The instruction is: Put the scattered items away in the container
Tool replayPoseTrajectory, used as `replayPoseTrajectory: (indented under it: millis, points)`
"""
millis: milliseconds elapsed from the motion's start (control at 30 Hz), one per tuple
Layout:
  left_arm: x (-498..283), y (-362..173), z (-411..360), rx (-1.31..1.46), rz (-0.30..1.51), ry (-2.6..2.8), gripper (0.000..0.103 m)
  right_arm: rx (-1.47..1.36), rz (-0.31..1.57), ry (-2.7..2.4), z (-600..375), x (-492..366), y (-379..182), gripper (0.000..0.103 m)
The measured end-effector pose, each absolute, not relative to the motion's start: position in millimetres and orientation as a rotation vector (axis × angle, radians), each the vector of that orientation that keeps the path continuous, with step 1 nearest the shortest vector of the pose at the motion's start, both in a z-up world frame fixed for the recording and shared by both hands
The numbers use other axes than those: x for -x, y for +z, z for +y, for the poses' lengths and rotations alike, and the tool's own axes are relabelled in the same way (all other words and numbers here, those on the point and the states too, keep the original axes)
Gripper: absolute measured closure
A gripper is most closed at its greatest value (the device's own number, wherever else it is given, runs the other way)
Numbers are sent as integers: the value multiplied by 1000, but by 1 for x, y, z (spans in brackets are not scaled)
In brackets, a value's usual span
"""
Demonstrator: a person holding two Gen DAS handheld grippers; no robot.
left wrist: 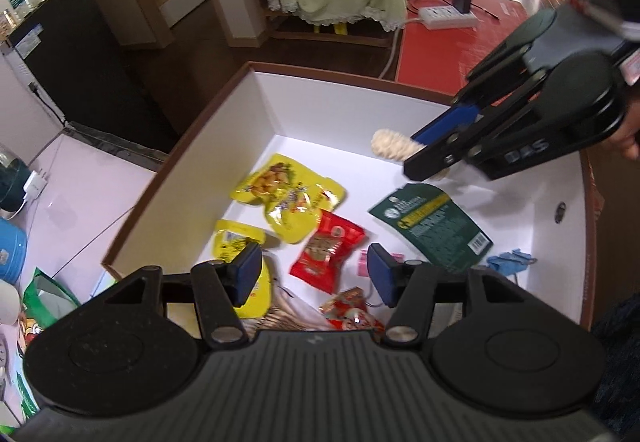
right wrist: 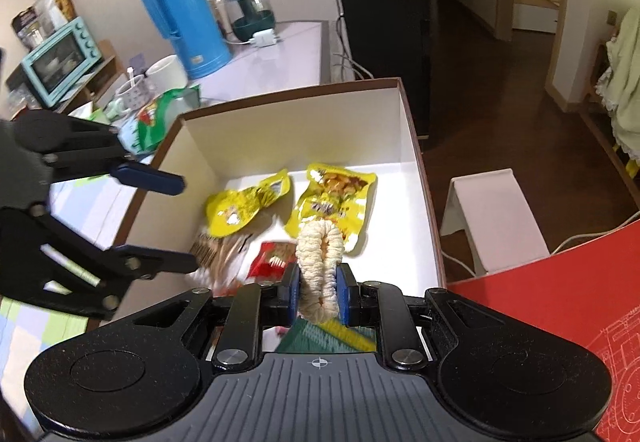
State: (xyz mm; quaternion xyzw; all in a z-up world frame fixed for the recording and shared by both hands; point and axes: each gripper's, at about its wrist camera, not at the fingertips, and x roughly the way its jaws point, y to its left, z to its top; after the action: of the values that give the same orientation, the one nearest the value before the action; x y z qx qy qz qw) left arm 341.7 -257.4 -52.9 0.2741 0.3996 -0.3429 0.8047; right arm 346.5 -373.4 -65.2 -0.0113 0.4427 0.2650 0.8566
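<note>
A white box with a brown rim holds several snack packets: yellow ones, a red one and a dark green one. My right gripper hovers over the box, shut on a cream ring-shaped scrunchie. At the box's near edge my left gripper stands open above the packets, with nothing between its fingers.
On the counter beside the box stand a blue thermos, a white mug, a green snack bag and a teal toaster oven. A blue clip lies in the box. A red board sits right of it.
</note>
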Motion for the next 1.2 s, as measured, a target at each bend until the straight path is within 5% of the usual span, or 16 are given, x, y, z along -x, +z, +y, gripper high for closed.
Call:
replayPoseTrajectory:
  millis: [100,167,200,233,700,833,1200]
  points:
    - [-350,-53,-254,-575,858,-720,45,54,916,523,-364,-358,-73,86]
    - [-355,-55,-251,-565,863,-714,44,96,915,495,-357,-362,-77,54]
    - [-357,-55,-250,-559,866,-712,43,106,897,489,-355,-361,-78,30]
    - [-359,-56,-249,-553,869,-710,42,122,892,488,-354,-359,-78,27]
    - [-354,-58,-244,-518,902,-691,31,151,1015,482,-366,-326,-64,26]
    - [-345,-51,-248,-505,904,-670,25,144,1027,472,-372,-313,-55,5]
    - [-310,-36,-260,-475,922,-570,16,136,1080,449,-383,-276,-43,5]
